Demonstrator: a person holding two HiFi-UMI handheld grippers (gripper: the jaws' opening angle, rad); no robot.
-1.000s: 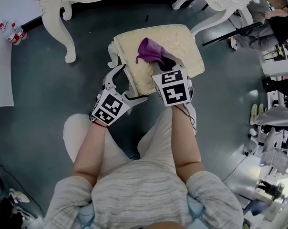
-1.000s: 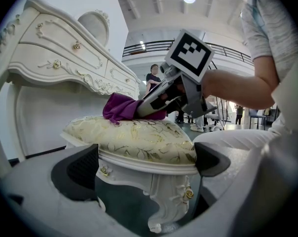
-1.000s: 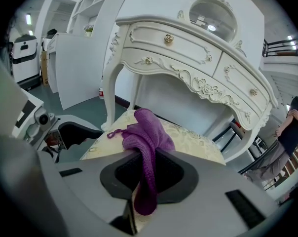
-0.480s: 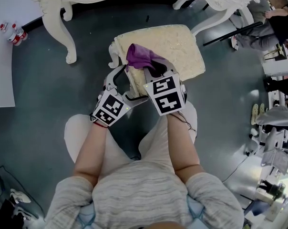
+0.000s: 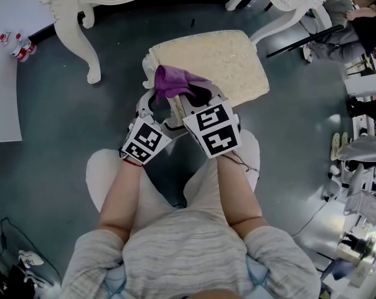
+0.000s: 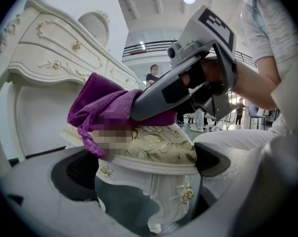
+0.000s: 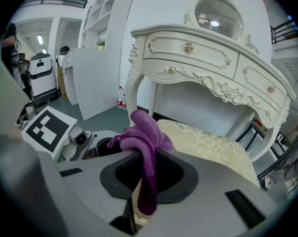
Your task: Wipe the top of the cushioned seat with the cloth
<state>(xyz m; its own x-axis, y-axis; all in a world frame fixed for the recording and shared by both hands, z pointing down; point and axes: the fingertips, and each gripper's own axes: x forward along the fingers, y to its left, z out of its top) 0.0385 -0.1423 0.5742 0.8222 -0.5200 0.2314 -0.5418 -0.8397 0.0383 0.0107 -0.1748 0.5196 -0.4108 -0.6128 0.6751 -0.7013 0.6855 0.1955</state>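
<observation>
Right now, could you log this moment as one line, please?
left gripper: clamps cushioned seat corner | right gripper: grips purple cloth | cloth: on seat by that corner

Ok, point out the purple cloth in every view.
Head view: purple cloth, upper centre, at the near-left corner of the cushioned seat.
Left gripper view: left of centre, atop the seat.
Right gripper view: centre, draped between the jaws.
Shared landmark: the cushioned seat.

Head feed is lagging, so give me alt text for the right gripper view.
The right gripper is clamped on a purple cloth, bunched above its jaws and hanging between them, at the near corner of the cream cushioned seat. An ornate white dressing table stands behind; the left gripper shows at left.
</observation>
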